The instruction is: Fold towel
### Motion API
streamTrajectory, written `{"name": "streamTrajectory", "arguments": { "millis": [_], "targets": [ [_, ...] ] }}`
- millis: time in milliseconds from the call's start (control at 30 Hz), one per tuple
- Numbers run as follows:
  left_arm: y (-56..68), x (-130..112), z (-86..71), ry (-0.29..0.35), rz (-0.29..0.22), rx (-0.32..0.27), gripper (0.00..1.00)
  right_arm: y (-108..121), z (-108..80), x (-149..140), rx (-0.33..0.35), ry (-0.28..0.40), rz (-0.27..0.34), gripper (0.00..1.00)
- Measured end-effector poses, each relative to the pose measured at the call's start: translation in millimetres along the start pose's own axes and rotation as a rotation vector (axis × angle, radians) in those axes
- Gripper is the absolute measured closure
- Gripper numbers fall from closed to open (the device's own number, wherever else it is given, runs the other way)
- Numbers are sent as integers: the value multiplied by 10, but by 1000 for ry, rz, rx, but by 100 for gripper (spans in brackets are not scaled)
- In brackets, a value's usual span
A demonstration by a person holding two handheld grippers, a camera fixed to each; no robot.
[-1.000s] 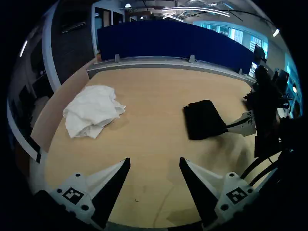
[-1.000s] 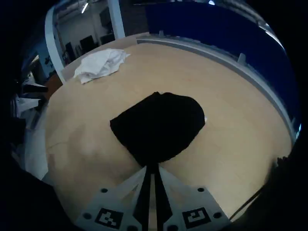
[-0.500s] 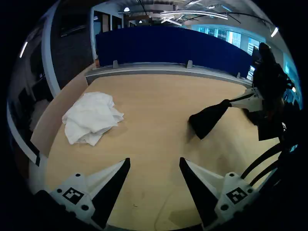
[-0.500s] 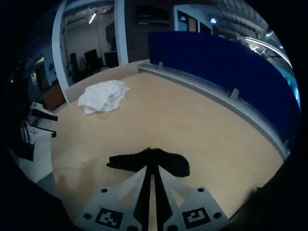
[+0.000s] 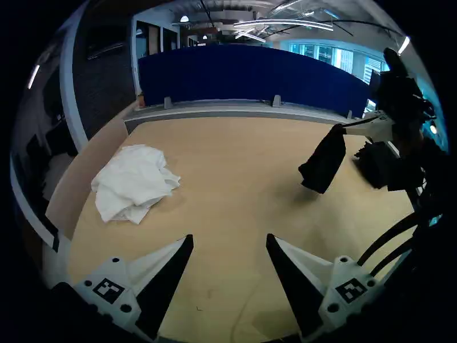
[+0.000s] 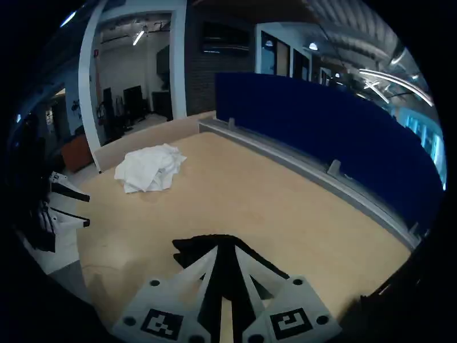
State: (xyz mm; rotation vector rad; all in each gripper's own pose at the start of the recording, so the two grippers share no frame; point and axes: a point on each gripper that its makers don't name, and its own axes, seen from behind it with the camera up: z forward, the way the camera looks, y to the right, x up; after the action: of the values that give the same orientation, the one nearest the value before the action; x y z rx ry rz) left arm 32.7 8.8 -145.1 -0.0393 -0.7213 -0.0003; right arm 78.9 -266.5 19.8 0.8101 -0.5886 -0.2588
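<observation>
As right gripper (image 6: 227, 249) pinched black towel (image 5: 323, 160), it hung limp, light; left gripper (image 5: 228, 237) gaped; lower corner looked best hold.

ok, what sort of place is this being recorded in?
Most likely an open-plan office or lab. There's a wide wooden desk backed by a blue partition screen, with linear ceiling lights under an exposed ceiling.
</observation>
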Motion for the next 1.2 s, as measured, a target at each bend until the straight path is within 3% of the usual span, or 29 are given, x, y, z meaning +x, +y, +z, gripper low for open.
{"name": "streamTrajectory", "arguments": {
  "millis": [367,567,1200],
  "targets": [
    [34,17,-32,8,8,-12,6,131,-141,71,-24,15,11,94],
    [42,10,-35,8,7,-15,5,317,-268,99,-51,19,17,94],
    [124,-37,30,-8,9,-18,6,1479,-926,6,-197,-2,59,94]
  ]
}}
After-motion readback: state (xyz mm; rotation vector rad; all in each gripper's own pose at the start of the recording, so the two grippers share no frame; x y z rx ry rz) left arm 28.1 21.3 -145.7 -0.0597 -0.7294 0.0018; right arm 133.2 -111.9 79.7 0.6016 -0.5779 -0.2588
